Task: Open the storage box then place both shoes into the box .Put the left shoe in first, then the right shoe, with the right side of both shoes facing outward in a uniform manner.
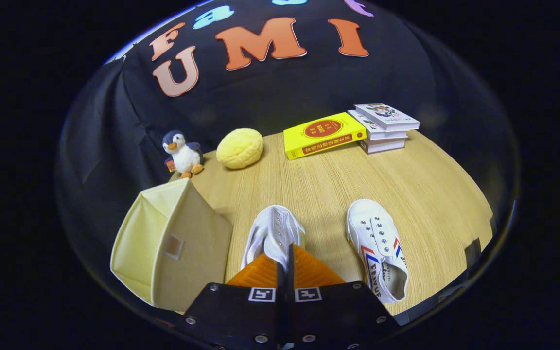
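reads "feiyue" in part, as "feivue"-like dark letters, along the side of the right shoe. red script on the yellow book too small to read. square coded markers on both fingers.

On the counter, the box stands left of the claw, which pinches one shoe; the other shoe lies right, with penguin, ball and books beyond.
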`<action>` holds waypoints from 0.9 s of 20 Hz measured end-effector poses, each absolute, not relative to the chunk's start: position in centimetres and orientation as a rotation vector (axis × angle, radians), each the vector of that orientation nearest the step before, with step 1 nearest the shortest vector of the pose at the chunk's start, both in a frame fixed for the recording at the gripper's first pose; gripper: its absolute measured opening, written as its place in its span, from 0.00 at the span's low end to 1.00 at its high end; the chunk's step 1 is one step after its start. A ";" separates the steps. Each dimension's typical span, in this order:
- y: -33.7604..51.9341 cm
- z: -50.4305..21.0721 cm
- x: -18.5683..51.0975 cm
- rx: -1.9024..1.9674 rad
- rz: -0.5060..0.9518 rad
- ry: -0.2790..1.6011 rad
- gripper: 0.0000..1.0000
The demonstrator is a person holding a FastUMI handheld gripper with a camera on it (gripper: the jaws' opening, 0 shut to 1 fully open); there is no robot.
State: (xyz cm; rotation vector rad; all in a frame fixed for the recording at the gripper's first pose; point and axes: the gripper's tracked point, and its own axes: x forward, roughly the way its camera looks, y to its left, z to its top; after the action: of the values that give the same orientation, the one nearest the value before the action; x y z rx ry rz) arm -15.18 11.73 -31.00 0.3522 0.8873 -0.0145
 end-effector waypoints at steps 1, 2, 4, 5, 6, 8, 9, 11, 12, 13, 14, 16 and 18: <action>11.8 -29.5 -14.4 0.359 -0.009 0.861 0.00; 11.9 -27.9 -13.8 0.363 -0.001 0.834 0.00; 12.5 -24.9 -12.4 0.364 0.017 0.783 0.00; 12.8 -23.5 -11.8 0.363 0.027 0.761 0.00; 13.3 -22.1 -11.3 0.365 0.041 0.741 0.00; 14.7 -19.9 -10.4 0.369 0.074 0.715 0.00; 15.6 -19.0 -10.0 0.370 0.093 0.707 0.00; 17.8 -17.5 -9.5 0.376 0.136 0.693 0.00; 19.2 -17.0 -9.3 0.383 0.161 0.691 0.00; 20.5 -16.8 -9.3 0.382 0.182 0.700 0.00; 22.1 -16.7 -9.3 0.393 0.209 0.711 0.00; 24.8 -17.2 -9.5 0.402 0.251 0.743 0.00; 27.5 -18.3 -10.0 0.406 0.280 0.785 0.00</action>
State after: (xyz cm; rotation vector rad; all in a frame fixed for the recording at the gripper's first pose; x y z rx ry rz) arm -10.01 27.46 -18.27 0.4064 0.7847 0.2795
